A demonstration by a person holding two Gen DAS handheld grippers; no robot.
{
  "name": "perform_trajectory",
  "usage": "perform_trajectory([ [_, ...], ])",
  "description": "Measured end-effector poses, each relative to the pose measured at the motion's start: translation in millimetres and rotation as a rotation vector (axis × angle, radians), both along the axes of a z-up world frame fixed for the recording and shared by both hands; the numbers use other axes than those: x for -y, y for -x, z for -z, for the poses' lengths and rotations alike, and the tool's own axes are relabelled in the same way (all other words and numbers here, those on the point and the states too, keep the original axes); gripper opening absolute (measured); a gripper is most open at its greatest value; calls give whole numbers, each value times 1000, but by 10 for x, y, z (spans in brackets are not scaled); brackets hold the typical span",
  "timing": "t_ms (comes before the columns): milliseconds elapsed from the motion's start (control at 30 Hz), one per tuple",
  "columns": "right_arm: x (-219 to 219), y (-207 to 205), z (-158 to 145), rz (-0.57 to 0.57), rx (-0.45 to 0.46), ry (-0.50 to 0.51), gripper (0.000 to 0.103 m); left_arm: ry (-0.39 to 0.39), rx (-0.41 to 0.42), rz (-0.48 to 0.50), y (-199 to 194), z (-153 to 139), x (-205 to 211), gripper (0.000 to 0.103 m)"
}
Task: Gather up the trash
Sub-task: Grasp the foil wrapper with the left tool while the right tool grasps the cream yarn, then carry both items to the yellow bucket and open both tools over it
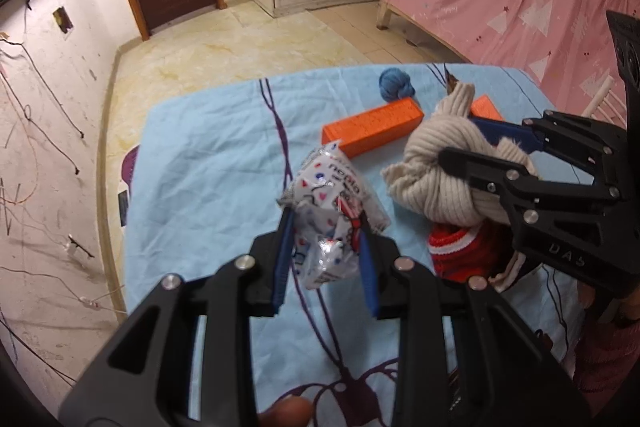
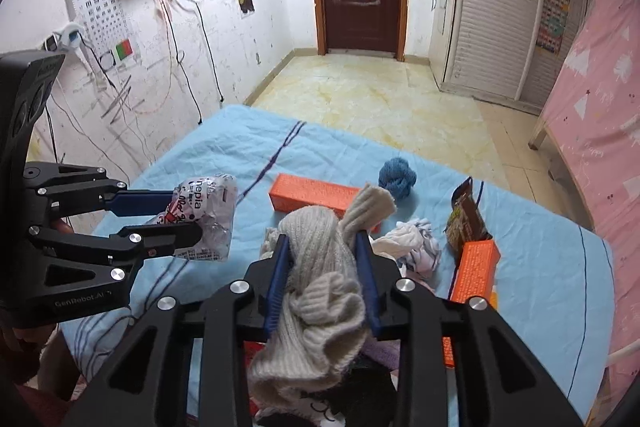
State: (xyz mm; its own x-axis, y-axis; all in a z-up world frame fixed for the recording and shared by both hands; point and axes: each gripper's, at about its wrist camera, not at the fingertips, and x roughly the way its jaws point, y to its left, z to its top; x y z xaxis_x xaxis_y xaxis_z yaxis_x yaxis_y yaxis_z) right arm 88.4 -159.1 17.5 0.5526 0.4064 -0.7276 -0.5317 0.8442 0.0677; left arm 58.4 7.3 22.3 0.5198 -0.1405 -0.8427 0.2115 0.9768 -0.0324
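Left tongs point(image 1: 326, 223): you have them clamped on the crumpled tissue packet point(image 1: 334, 203), mid-frame in the left wrist view, lifted clear of the blue sheet point(image 1: 208, 163).
Right tongs point(image 2: 322, 247): you have them closed around the cream knitted bundle point(image 2: 320, 267), centre of the right wrist view, raised above the pile of clothes at lower centre.
Tissue packet, handling: it looks very light, thin and crackly, likely slick plastic film. It will crush rather than resist, so moderate squeeze should do; your blue pads sit across its crumpled middle, which seems the safest hold.
Knitted bundle, handling: soft, springy, probably light, with loose ends drooping. Hold across the knotted thick part, as now, or a tail may drag.
Brown snack wrapper point(image 2: 466, 219): right of centre in the right wrist view, standing against the small orange box point(image 2: 476, 267). Judged thin and floppy; pinch its upper edge.
White crumpled wad point(image 2: 416, 247): just left of the wrapper; cloth or paper, you cannot tell.
Long orange box point(image 1: 372, 131): stiff carton, upper centre in the left wrist view.
Blue yarn ball point(image 1: 396, 83): behind it, near the sheet's far edge.
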Motion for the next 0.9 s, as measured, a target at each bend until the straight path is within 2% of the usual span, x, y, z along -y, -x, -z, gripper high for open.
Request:
perform_trajectory([
  [400,669,167,-384,107,87,-142,26,-25,85,8,130,-408,308,28],
  [633,1349,339,-506,217,136,-217,26,-20,118,50,140,-585,809,28],
  [900,2290,653,-509,366,187,-261,26,-34,139,149,176,-715,1587,28],
])
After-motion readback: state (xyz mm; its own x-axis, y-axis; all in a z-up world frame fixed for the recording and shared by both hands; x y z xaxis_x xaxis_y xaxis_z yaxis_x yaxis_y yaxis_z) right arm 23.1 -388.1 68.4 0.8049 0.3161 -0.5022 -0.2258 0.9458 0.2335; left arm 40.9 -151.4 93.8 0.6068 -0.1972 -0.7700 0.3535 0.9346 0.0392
